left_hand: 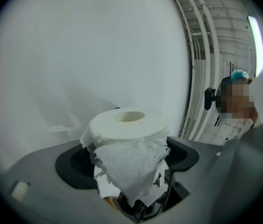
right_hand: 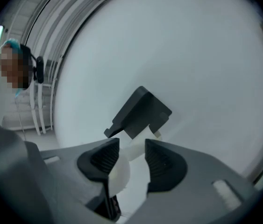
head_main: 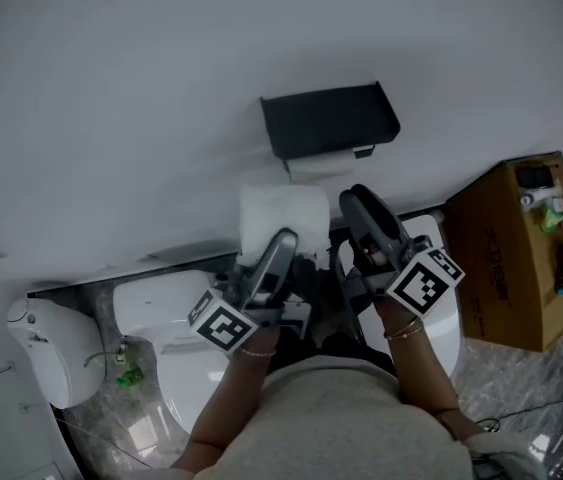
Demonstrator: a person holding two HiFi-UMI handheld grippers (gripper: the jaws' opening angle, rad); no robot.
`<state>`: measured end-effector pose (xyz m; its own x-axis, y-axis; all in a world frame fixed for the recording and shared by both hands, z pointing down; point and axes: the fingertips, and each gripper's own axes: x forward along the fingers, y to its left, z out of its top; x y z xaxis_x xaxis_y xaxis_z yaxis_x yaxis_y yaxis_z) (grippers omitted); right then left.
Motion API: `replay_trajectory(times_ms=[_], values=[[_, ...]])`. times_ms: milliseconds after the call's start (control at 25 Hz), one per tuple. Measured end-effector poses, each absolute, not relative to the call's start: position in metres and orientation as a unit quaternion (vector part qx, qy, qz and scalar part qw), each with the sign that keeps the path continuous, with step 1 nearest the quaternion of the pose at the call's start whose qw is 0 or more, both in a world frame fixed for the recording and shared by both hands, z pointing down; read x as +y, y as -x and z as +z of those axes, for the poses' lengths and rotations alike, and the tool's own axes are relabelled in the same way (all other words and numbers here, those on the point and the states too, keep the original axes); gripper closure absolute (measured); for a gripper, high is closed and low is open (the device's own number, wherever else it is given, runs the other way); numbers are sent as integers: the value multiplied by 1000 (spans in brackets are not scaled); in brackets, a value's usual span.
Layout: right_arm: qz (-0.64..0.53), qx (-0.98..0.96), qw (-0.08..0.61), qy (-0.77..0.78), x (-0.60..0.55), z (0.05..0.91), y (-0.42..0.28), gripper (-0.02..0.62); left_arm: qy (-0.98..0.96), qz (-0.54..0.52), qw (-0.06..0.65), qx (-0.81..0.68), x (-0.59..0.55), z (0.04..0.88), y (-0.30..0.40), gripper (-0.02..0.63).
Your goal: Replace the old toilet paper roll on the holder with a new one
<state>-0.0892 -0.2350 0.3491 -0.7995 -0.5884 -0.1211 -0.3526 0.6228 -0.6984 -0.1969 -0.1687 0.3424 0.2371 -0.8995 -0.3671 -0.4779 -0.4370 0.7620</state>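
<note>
A black paper holder [head_main: 329, 120] is fixed on the white wall, with the old white roll [head_main: 321, 165] just under its cover. My left gripper [head_main: 283, 240] is shut on a new toilet paper roll [head_main: 281, 216], which it holds below and left of the holder. In the left gripper view the new roll [left_hand: 129, 125] stands upright between the pads, with a torn sheet hanging down its front. My right gripper [head_main: 356, 200] is open beside it, below the holder. In the right gripper view the right gripper [right_hand: 132, 147] has nothing between its pads, and the holder [right_hand: 141, 112] shows beyond the gap.
A white toilet [head_main: 176, 333] stands below my hands, with a white bin [head_main: 46, 343] to its left. At the right wall sits a brown cardboard box [head_main: 506, 258]. A small green thing [head_main: 129, 376] lies on the grey floor. A person [left_hand: 236, 97] stands in the background.
</note>
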Motion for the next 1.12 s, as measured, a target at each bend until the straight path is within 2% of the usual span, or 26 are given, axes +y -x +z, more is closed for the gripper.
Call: replay_trajectory(times_ms=[80, 200, 400, 1000, 1040, 1120], values=[[-384, 865, 197, 258, -239, 354, 92, 391, -743, -406, 260, -463, -169, 345, 196, 167], [-428, 837, 230, 253, -242, 361, 97, 351, -744, -398, 266, -467, -169, 353, 196, 167], [-503, 783, 278, 237, -252, 372, 106, 326, -746, -398, 270, -461, -167, 355, 201, 167], [-532, 762, 304, 211, -268, 373, 119, 324, -758, -391, 269, -447, -175, 354, 194, 167], [-526, 765, 307, 211, -268, 371, 120, 327, -758, -392, 271, -446, -175, 354, 194, 167], [-515, 770, 310, 212, -268, 368, 120, 377, -758, -394, 274, -441, -176, 354, 193, 167]])
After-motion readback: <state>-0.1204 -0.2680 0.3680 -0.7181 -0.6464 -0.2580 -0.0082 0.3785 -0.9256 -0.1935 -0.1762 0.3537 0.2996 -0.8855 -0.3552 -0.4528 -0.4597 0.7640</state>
